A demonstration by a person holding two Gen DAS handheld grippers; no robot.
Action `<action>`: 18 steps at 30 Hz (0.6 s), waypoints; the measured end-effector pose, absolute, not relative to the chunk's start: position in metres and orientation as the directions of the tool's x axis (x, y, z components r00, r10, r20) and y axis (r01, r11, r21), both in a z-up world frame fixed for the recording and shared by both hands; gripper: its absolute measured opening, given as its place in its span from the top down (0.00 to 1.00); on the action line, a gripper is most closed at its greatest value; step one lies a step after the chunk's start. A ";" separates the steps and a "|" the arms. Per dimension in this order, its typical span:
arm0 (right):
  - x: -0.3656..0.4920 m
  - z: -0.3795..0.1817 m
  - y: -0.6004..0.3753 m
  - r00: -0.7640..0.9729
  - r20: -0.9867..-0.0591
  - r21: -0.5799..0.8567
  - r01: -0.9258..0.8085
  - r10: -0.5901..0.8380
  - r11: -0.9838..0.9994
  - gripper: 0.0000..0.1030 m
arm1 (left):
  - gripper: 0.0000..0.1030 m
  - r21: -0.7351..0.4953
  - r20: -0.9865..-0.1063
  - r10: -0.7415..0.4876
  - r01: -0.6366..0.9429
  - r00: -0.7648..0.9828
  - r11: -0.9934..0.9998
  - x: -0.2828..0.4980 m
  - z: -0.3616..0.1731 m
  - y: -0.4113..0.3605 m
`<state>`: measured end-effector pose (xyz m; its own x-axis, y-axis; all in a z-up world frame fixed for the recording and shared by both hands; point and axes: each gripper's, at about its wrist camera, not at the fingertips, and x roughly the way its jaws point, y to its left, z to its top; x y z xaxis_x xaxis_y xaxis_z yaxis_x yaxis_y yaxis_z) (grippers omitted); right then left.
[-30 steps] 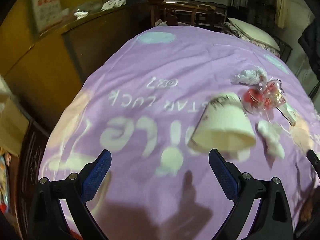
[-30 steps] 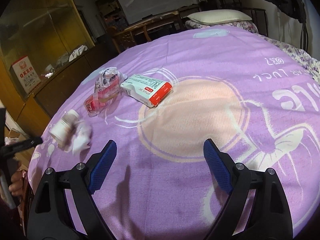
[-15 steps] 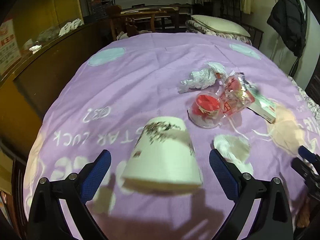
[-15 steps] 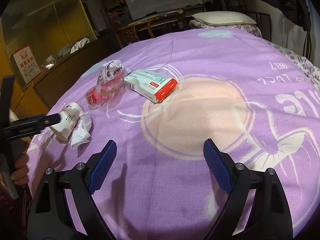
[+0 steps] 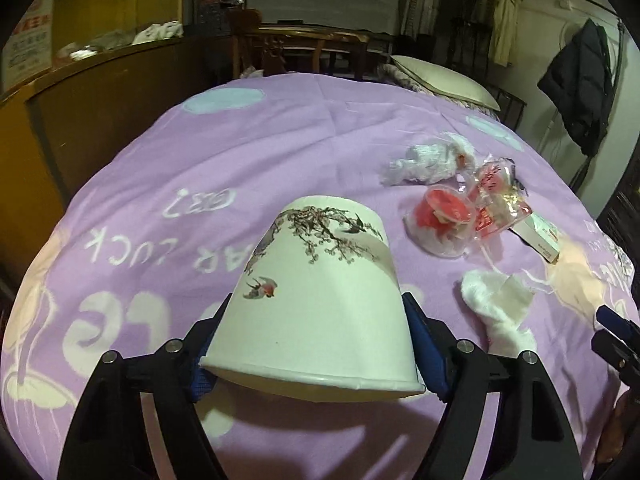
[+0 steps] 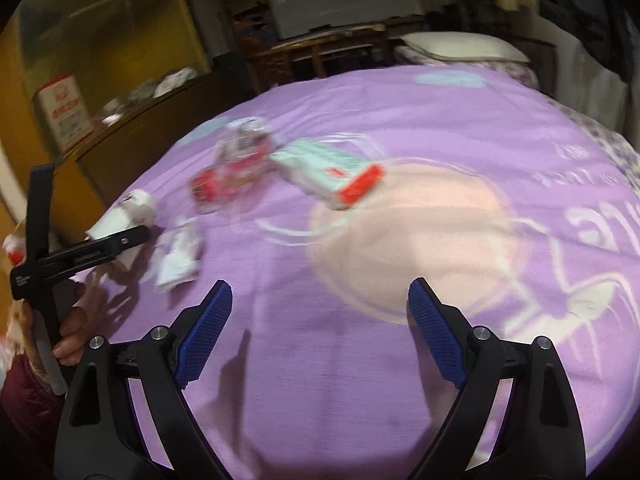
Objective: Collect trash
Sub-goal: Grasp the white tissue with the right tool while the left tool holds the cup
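A white paper cup [image 5: 320, 300] with a branch-and-bird print lies on its side on the purple bedspread [image 5: 280, 152]. My left gripper [image 5: 316, 344] has its jaws around the cup near the rim, touching both sides. A white crumpled tissue [image 5: 496, 304] lies right of the cup. Beyond it lie a red clear-plastic wrapper [image 5: 444, 220], a white crumpled bag [image 5: 424, 160] and a small red-and-white box [image 5: 540, 236]. My right gripper [image 6: 320, 332] is open and empty over bare bedspread; this view is blurred. It shows the box [image 6: 332, 172], the wrapper [image 6: 224, 180], the tissue [image 6: 180, 256] and the cup [image 6: 124, 220].
A brown wooden cabinet [image 5: 100, 92] runs along the left of the bed. A pillow [image 5: 440, 80] lies at the head, with wooden chairs behind it. A dark jacket [image 5: 580, 80] hangs at the right. The left hand and tool handle [image 6: 48, 248] show at the right wrist view's left edge.
My left gripper moved forward and closed around the paper cup. My right gripper shifted forward and left; its view is blurred from motion.
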<state>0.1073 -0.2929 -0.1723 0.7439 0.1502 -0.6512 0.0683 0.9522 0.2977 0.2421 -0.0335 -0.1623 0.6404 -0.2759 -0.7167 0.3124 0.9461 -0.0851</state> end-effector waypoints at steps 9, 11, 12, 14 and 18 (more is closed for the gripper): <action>0.158 -0.173 -0.232 0.686 -0.676 0.313 -0.063 0.269 0.948 0.27 | 0.24 -0.206 -0.722 -0.311 0.237 0.618 0.950 0.244 -0.166 0.001; 0.165 -0.174 -0.227 0.675 -0.686 0.313 -0.065 0.273 0.947 0.32 | 0.24 -0.198 -0.721 -0.310 0.244 0.620 0.949 0.244 -0.164 -0.001; 0.168 -0.174 -0.226 0.670 -0.689 0.315 -0.064 0.275 0.947 0.32 | 0.24 -0.194 -0.721 -0.312 0.252 0.619 0.948 0.243 -0.164 -0.002; 0.174 -0.176 -0.222 0.667 -0.696 0.309 -0.058 0.267 0.949 0.33 | 0.23 -0.194 -0.723 -0.316 0.258 0.615 0.947 0.243 -0.165 -0.003; 0.180 -0.180 -0.215 0.653 -0.716 0.281 -0.053 0.246 0.958 0.40 | 0.23 -0.207 -0.726 -0.323 0.256 0.607 0.944 0.250 -0.167 -0.003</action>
<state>0.1800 -0.2154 -0.1797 0.6530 0.2460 -0.7163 -0.0531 0.9583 0.2808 0.2496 -0.0030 -0.1667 0.6066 -0.3232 -0.7263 0.2559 0.9444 -0.2065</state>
